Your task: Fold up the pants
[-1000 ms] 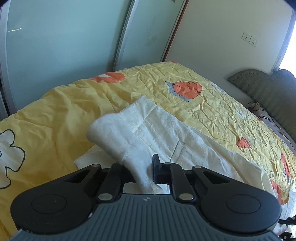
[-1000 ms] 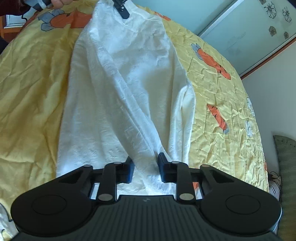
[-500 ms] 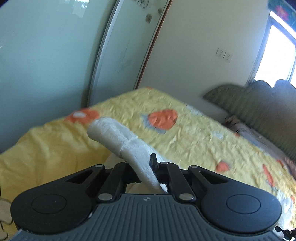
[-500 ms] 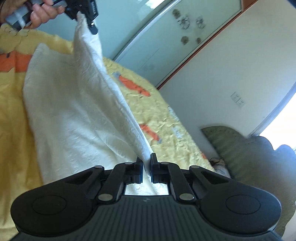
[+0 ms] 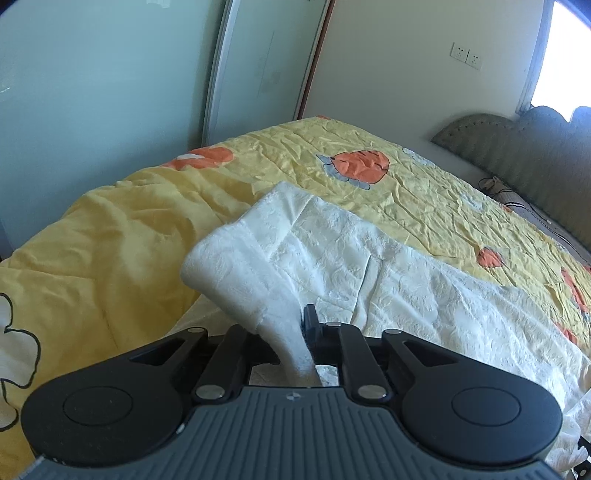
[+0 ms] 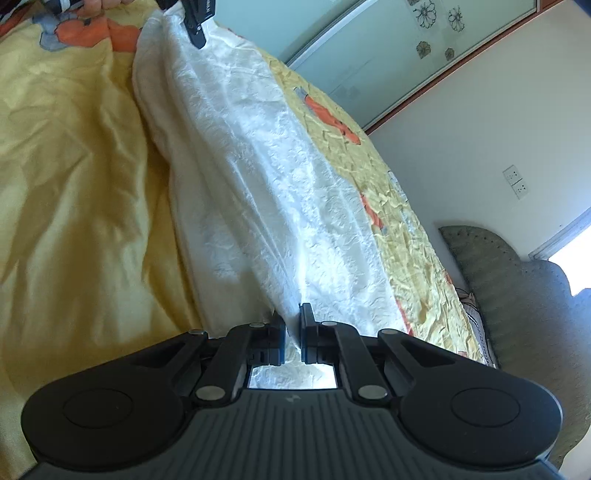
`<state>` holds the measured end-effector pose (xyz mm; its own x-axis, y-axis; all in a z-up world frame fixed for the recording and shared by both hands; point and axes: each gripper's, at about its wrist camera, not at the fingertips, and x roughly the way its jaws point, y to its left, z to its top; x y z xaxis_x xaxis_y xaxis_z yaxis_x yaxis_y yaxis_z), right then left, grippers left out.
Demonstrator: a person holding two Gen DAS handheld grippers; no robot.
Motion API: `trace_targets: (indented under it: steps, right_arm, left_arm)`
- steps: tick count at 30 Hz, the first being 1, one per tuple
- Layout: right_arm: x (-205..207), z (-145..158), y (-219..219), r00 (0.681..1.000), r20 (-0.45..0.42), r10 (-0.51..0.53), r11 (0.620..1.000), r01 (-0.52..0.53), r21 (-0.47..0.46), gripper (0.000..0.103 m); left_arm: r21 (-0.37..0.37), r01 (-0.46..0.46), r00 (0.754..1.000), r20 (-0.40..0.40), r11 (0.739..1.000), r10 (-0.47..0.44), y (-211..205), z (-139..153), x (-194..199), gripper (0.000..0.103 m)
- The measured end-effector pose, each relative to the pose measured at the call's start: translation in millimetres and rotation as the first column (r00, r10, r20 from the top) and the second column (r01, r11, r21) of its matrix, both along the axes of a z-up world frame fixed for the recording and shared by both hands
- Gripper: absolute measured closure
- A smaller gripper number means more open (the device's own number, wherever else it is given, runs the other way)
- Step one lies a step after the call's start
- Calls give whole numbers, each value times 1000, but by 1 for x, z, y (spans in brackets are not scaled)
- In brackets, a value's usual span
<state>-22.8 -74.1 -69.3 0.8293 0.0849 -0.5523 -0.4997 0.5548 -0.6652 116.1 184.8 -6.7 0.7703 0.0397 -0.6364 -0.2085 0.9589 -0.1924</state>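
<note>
White textured pants (image 5: 369,266) lie lengthwise on a yellow bedspread (image 5: 110,240). My left gripper (image 5: 290,332) pinches one bunched end, which arches up and drapes over the left finger; its jaws are opening with the cloth still between them. In the right wrist view the pants (image 6: 258,166) stretch away from me in a raised ridge toward the left gripper (image 6: 195,22), held by a hand (image 6: 99,3) at the top. My right gripper (image 6: 293,325) is shut on a thin fold at the near end.
The bedspread (image 6: 74,166) carries orange prints and wrinkles on both sides of the pants. A grey-green padded headboard (image 5: 535,158) bounds the bed on the right. Pale green sliding doors (image 5: 110,74) stand behind the bed, with wall sockets (image 5: 465,55) on the cream wall.
My right gripper's jaws, apart around the fold a second ago, closed on it. Both ends rose half a second ago and have come back down, the cloth ridge still lifted.
</note>
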Motion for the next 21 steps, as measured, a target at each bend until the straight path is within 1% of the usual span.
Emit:
trace_targets:
  steps: [1, 2, 3, 6, 7, 8, 9, 11, 12, 14, 15, 16, 17, 18, 19, 20, 21]
  right_arm:
    - [-3, -1, 2, 1000, 5, -4, 1000, 4, -9, 96]
    - [-5, 0, 3, 1000, -4, -9, 1000, 9, -13, 96]
    - [-9, 0, 3, 1000, 2, -12, 1000, 12, -19, 95]
    - [-19, 9, -2, 999, -34, 23, 999, -24, -23, 95]
    - [-22, 15, -7, 998, -52, 30, 1000, -30, 0, 95]
    - [-23, 24, -14, 997, -72, 28, 999, -26, 39, 94]
    - [-23, 35, -26, 995, -99, 16, 994, -5, 109, 94]
    - [-18, 54, -54, 988, -148, -34, 967, 71, 246, 91]
    - [-17, 58, -68, 985, -160, -65, 951, 110, 288, 88]
    - [-13, 60, -100, 969, -153, -191, 913, 233, 334, 87]
    - [-10, 58, -117, 950, -153, -272, 885, 309, 349, 86]
    - [-7, 55, -137, 914, -159, -372, 835, 405, 372, 86]
    - [-7, 52, -155, 880, -170, -444, 785, 474, 399, 86]
    - [-10, 46, -179, 828, -198, -524, 710, 553, 435, 86]
    - [-12, 41, -201, 770, -239, -591, 630, 626, 460, 86]
    - [-16, 34, -221, 710, -297, -638, 548, 690, 472, 86]
    - [-19, 26, -240, 657, -364, -660, 473, 740, 478, 85]
  left_arm:
    - [-4, -3, 1000, -1, 1000, 3, 2, 3, -2, 69]
    - [-6, -20, 1000, -4, 1000, 20, 6, 6, -3, 66]
    - [-4, -50, 999, -5, 999, 50, 10, 10, -5, 60]
    - [-14, -121, 993, 4, 993, 121, 21, 25, -12, 56]
    - [0, -143, 990, 9, 990, 143, 21, 32, -13, 55]
    - [33, -166, 986, 19, 986, 165, 17, 38, -14, 55]
    - [80, -175, 984, 38, 981, 172, 9, 44, -15, 55]
    - [163, -160, 985, 83, 974, 148, -12, 54, -17, 55]
    - [187, -132, 988, 103, 973, 114, -26, 58, -18, 54]
    - [220, -28, 992, 130, 975, 0, -57, 61, -19, 52]
    - [233, 32, 988, 139, 972, -66, -74, 61, -19, 48]
    - [246, 97, 981, 143, 965, -135, -91, 60, -18, 43]
    - [259, 169, 968, 138, 951, -210, -109, 58, -17, 41]
    - [268, 235, 953, 126, 934, -276, -125, 56, -16, 41]
    - [271, 313, 930, 108, 910, -352, -145, 50, -15, 41]
    - [265, 376, 906, 95, 888, -412, -160, 47, -15, 41]
    - [254, 446, 874, 81, 858, -479, -176, 43, -16, 41]
